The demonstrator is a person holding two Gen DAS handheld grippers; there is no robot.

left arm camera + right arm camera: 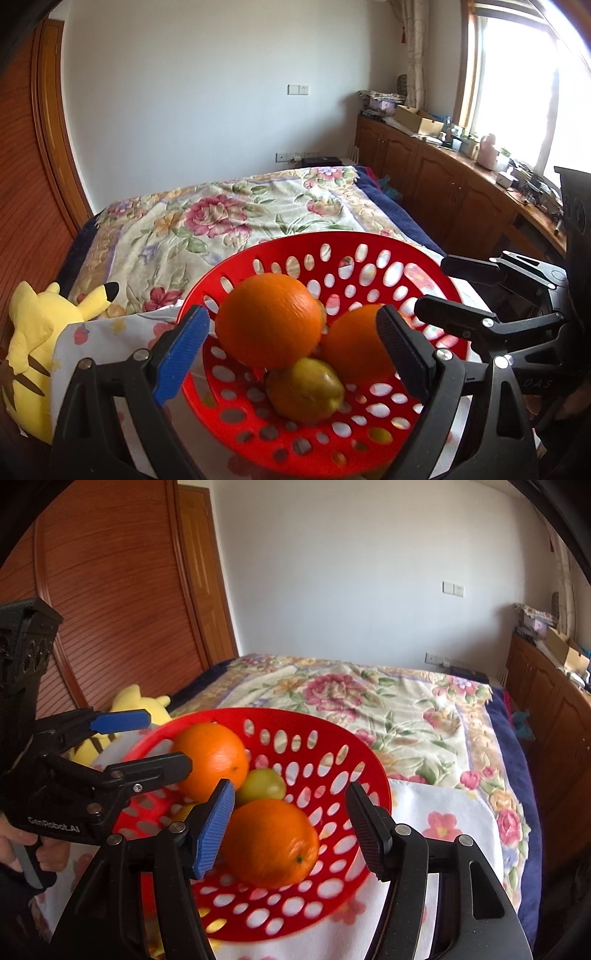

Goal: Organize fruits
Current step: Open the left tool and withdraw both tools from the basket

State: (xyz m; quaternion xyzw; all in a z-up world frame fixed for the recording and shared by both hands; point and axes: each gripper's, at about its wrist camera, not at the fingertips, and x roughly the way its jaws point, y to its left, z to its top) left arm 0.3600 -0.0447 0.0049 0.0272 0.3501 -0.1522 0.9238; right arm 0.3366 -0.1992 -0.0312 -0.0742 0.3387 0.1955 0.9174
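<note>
Holding both claws wide and empty, we keep the left gripper (291, 354) and right gripper (291, 830) over the red basket (424, 258). Inside touch two oranges (269, 319) and a pear (304, 391), its long axis level. The basket sits on a cloth (443, 812) at the bed (229, 206) edge; a plush (33, 332) lies left.

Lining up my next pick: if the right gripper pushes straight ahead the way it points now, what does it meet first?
Most likely the nearer orange in the red basket: it sits between the open right gripper fingers, nearer the blue one. Depth is uncertain.
</note>
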